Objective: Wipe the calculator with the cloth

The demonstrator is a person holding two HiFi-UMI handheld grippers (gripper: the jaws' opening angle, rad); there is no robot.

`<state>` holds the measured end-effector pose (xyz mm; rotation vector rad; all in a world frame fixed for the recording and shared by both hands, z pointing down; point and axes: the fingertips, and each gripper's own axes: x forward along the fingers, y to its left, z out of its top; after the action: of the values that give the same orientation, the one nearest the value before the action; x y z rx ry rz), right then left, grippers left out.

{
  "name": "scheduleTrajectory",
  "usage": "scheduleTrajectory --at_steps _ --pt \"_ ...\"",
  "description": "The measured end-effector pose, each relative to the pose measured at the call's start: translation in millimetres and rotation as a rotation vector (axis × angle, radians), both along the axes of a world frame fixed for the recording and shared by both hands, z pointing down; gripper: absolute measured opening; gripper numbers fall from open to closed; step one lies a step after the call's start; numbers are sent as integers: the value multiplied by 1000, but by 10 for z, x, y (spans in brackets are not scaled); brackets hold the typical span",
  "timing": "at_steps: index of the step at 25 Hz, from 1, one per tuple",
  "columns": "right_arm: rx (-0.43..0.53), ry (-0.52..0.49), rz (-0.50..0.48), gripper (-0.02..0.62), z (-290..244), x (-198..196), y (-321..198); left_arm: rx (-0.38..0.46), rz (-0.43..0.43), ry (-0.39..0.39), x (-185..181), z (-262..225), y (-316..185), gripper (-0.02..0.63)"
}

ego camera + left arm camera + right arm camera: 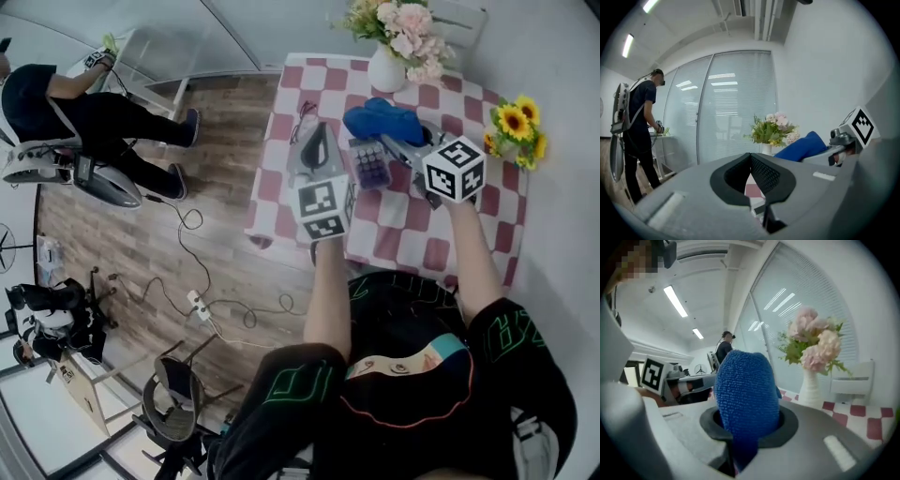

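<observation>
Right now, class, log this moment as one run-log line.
left gripper shut, empty | right gripper shut on blue cloth | calculator on checked table, between grippers

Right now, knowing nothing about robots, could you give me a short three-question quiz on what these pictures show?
1. What is the right gripper clamped on? A) a blue cloth B) a sponge C) a pen
2. True or false: the white vase holds pink flowers.
3. In the head view, which item shows between the left gripper and the right gripper?

Key: 1 A. 2 True. 3 The calculator.
</observation>
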<state>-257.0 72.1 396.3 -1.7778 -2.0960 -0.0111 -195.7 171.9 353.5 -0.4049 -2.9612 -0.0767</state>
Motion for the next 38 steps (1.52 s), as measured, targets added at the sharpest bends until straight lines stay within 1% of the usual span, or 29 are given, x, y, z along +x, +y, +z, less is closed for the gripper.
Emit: scheduleTrajectory --at_steps 2,4,7,9,11,13,15,16,18,22,27,32,38 --pt "-28 -4 56 97 -160 -134 15 -12 9 -27 -50 -126 -13 9" --pt "-60 -13 88 97 -344 -218 52 -26 19 -55 -101 -253 -14 9" --pt "-111 -30 128 97 -618 -311 106 -41 35 -69 -162 -430 -27 9" --pt "-147 -45 175 97 -812 -382 89 -53 34 -100 -198 -569 -14 11" --pt "-196 -92 264 97 -1057 -466 -5 -62 28 -136 -215 -714 15 9" --pt "-245 -172 356 97 -1302 -518 -150 -71 24 -174 -215 -860 36 9" --pt "-266 -235 404 97 -1440 -534 -289 -87 25 -204 -216 -962 36 9" --pt "-270 -244 417 97 -1463 -542 -356 -90 27 -210 -223 -986 24 9" --pt "-278 -231 444 95 -1461 -570 -477 -95 39 -212 -253 -994 -25 9" --pt "-282 -238 459 95 -1459 -635 -554 -108 52 -195 -353 -910 -81 11" --pt "-277 -226 472 95 -1359 -627 -578 -118 72 -160 -351 -880 -115 9" --pt "-275 -225 464 95 -1311 -623 -539 -147 55 -167 -333 -902 -24 10" --pt "-268 -230 449 95 -1303 -598 -477 -159 57 -163 -334 -937 19 11"
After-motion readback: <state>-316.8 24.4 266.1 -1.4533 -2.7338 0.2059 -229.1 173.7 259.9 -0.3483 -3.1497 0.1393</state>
